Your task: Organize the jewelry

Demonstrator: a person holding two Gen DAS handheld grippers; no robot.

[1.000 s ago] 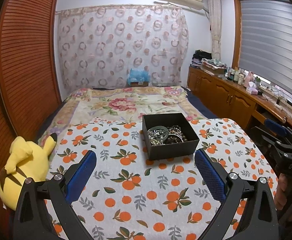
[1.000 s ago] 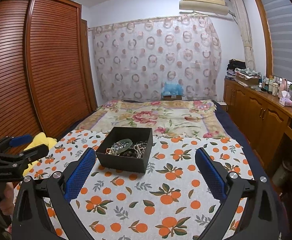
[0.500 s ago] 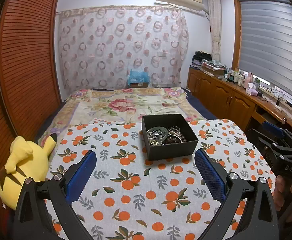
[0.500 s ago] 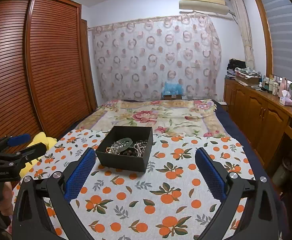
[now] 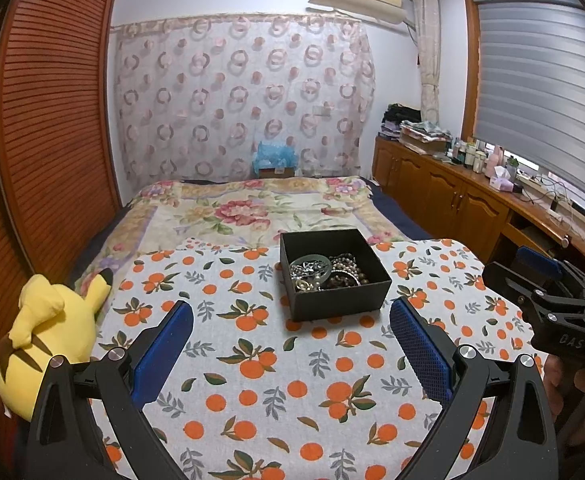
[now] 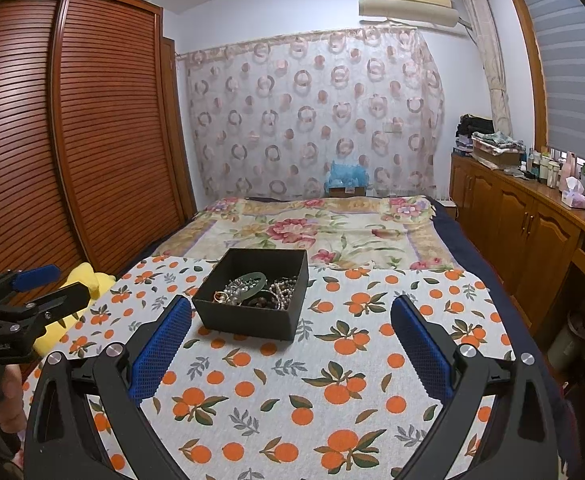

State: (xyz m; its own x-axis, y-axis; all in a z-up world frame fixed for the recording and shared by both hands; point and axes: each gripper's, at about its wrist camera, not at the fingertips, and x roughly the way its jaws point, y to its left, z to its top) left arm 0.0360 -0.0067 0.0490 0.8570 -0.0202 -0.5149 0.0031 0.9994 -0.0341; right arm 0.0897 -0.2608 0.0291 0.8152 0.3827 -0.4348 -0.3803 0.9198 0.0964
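A black open box [image 5: 340,300] stands on an orange-print cloth [image 5: 260,360] laid over the bed; it also shows in the right wrist view [image 6: 248,320]. It holds a tangle of jewelry [image 5: 324,274]: bead strings, rings and a pale green bangle [image 6: 252,282]. My left gripper [image 5: 290,336] is open and empty, short of the box. My right gripper [image 6: 290,336] is open and empty, with the box ahead and slightly left. Each gripper shows in the other's view, the right one at the right edge [image 5: 548,292], the left one at the left edge [image 6: 24,304].
A yellow plush toy [image 5: 48,332] lies at the cloth's left edge. A floral bedspread [image 5: 252,208] lies beyond the cloth. A slatted wooden wardrobe [image 6: 72,140] stands on the left. Wooden cabinets [image 5: 452,196] with bottles on top run along the right.
Both grippers have drifted slightly; the box sits a little lower and nearer in the right wrist view. Both stay open and empty.
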